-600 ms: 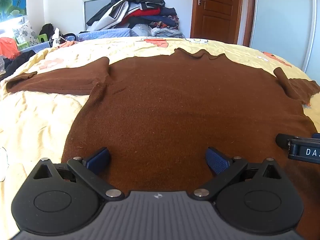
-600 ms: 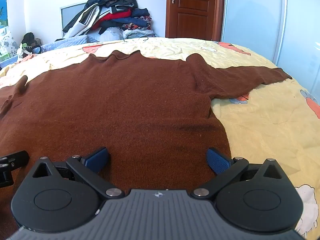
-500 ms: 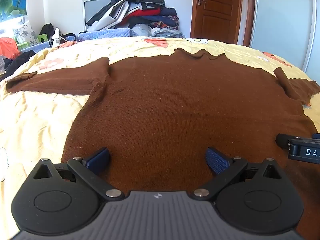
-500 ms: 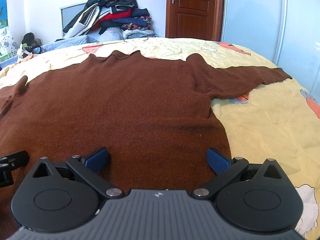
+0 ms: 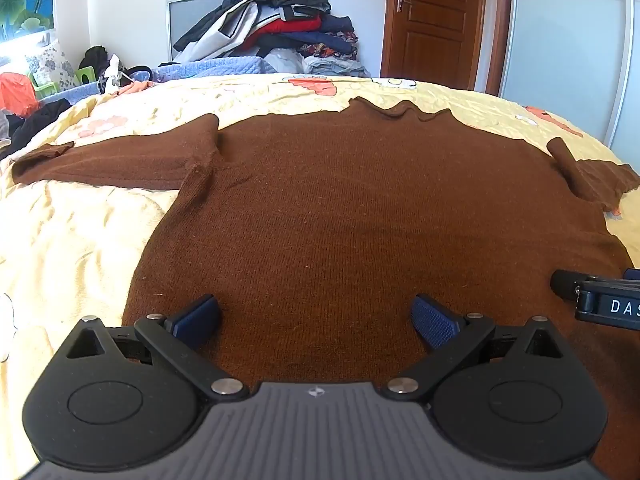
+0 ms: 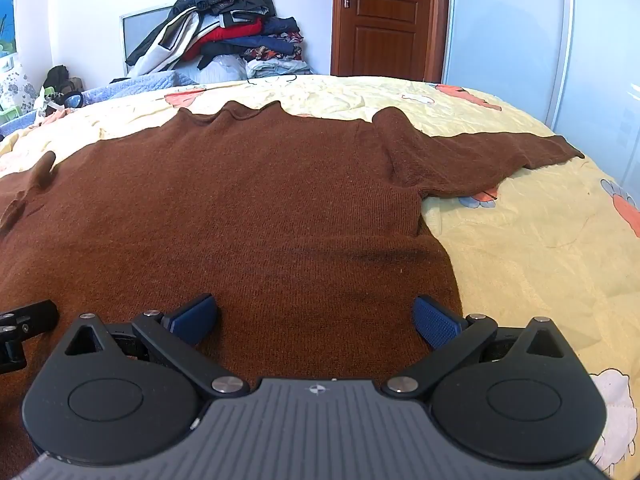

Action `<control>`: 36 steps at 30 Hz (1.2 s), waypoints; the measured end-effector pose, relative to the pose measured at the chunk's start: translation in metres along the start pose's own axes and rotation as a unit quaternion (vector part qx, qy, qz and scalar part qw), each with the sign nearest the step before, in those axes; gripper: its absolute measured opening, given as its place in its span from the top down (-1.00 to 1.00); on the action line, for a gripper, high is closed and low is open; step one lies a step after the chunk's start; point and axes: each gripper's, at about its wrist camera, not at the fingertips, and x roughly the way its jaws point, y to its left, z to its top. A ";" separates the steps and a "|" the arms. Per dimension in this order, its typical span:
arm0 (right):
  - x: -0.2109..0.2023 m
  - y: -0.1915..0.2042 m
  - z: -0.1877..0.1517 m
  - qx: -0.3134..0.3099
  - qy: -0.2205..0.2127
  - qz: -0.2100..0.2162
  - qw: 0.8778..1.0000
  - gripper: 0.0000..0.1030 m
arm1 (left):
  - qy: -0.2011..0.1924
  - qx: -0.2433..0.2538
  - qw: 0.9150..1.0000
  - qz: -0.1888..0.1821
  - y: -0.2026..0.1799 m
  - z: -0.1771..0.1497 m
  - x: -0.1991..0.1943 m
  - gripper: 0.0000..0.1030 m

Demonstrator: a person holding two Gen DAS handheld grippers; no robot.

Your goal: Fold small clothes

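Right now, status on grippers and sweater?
Left gripper and right gripper open, empty, above hem. Brown sweater flat on bed, sleeves out. Nothing blocking.

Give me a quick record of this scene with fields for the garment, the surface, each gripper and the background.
garment: brown sweater, spread flat, sleeves out to both sides
surface: yellow patterned bedspread
left gripper: open, above the sweater's near edge, holding nothing
right gripper: open, above the sweater's near edge, holding nothing
background: clothes pile, closed wooden door
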 end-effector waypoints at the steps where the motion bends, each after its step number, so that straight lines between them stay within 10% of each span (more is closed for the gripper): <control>1: 0.000 0.000 0.000 0.000 0.000 0.000 1.000 -1.00 | 0.000 0.000 1.000 0.000 0.000 0.002 0.002 -1.00; 36: -0.004 0.001 0.000 0.004 -0.001 0.004 1.000 -1.00 | -0.001 0.002 1.000 0.004 -0.003 -0.001 -0.001 -1.00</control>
